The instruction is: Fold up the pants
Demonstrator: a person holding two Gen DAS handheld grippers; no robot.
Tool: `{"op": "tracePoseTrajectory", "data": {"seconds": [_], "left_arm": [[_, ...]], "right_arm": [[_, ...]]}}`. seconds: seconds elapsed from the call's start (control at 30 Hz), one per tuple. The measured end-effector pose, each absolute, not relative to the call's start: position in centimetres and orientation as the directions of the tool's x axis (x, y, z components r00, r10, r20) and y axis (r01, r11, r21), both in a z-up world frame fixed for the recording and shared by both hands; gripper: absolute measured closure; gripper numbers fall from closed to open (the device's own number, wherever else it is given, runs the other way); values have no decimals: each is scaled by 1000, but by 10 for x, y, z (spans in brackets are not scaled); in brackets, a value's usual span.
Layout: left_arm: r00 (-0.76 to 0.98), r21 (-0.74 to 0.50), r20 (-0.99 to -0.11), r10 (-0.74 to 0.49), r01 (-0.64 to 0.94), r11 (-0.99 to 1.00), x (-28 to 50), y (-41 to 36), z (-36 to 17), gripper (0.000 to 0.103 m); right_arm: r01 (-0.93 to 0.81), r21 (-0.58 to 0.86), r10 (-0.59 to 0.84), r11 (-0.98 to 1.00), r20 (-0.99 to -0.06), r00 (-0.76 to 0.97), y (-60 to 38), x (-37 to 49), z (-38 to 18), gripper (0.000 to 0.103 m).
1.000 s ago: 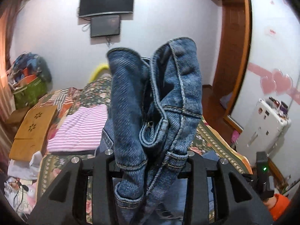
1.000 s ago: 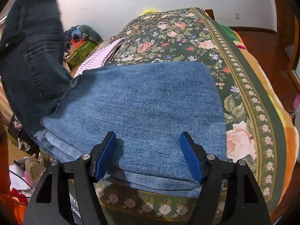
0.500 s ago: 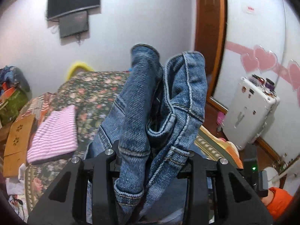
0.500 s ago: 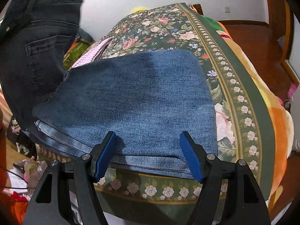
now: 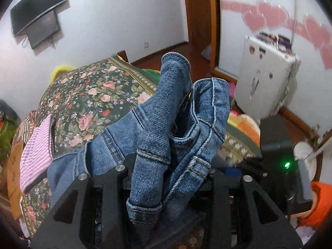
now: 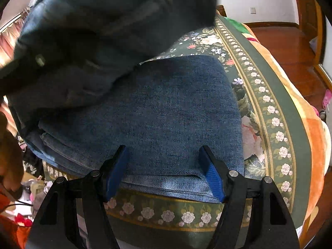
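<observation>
The left gripper (image 5: 166, 178) is clamping a bunched waistband of blue jeans (image 5: 178, 124), which is standing up between its black fingers and spilling down onto the floral bedspread (image 5: 87, 97). A pink striped cloth (image 5: 36, 151) is lying at the left. What looks like the other gripper's body (image 5: 280, 155) is showing a green light at right.

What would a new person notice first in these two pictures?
First, the bunched waistband of the blue jeans, clamped in the left hand-held gripper and filling the middle of its view. Next, the folded part of the jeans lying flat on the floral blanket, with the right hand-held gripper open at its near edge.
</observation>
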State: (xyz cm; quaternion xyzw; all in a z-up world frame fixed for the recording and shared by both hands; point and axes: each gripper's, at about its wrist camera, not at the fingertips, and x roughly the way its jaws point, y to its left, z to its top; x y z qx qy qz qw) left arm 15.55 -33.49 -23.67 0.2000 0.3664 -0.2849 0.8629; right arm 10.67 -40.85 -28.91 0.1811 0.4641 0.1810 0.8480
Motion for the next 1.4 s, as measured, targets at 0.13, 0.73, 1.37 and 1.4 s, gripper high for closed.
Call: {"op": "tracePoseTrajectory", "data": {"seconds": [0.13,0.73,1.37,1.4], "left_arm": [[561,204,-769,-305,668,715,150,-349,-254,67],[585,344,-776,-236,706,618,127,-371,-279,41],[513,294,-823,-244,753,588,114,-361,-271,40],[501,280,-827,-255,761,586,112,-358,-268,39]], "right_arm": [[-143,487,487,861,-713,505,-414,105,-288,38],[-53,478,364,877,-587,724,-501,62,-215,38],[-116,501,451,858,-625,637,-469,105,-263,36],[-112,495,446,861,-634,631,-469,105,-265,36]]}}
